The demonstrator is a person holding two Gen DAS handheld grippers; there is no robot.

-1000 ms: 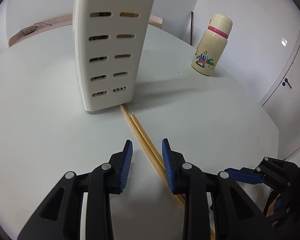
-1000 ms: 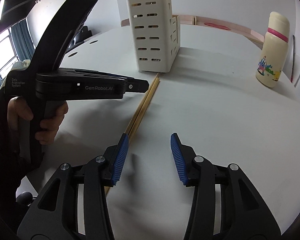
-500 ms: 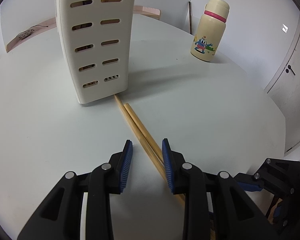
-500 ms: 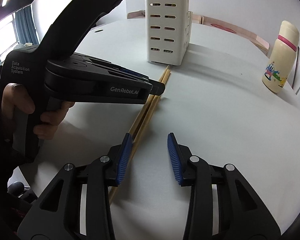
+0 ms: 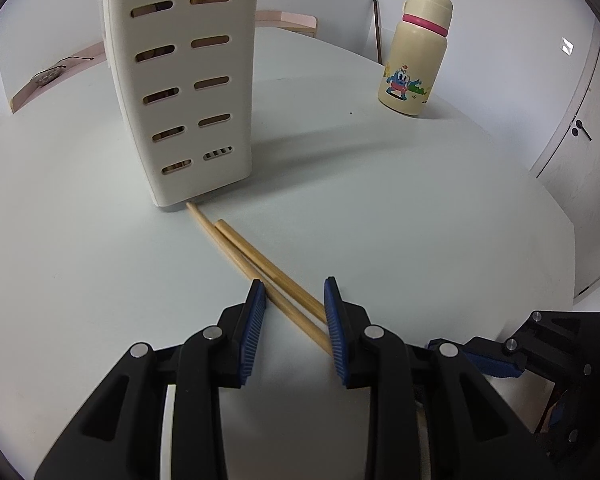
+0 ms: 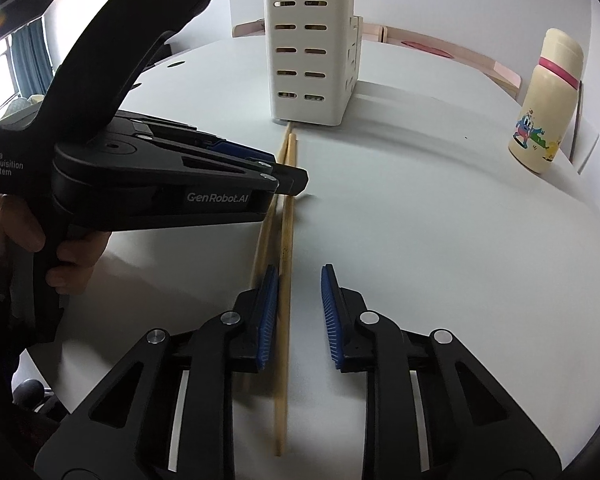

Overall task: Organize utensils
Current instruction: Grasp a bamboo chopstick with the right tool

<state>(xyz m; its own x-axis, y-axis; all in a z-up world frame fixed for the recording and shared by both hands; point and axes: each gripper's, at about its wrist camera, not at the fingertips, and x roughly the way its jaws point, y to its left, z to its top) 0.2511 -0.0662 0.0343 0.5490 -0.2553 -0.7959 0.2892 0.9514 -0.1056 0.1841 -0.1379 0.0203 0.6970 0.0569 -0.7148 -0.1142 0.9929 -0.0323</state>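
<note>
1. On the table, two chopsticks lie side by side, their far tips at the foot of the holder, probably awaiting transfer into it.
2. Left gripper straddles both sticks, jaws narrow but not pressing, likely to steady the pair.
3. Right gripper is closing; one stick runs between its jaws against the left pad, the other lies outside, apparently singling one out.
4. Bottle stands well apart.

Pale round table, white slotted utensil holder stood upright on it, two wooden chopsticks lay side by side touching the holder's base, cream cartoon-printed bottle stood well apart from the holder.
</note>
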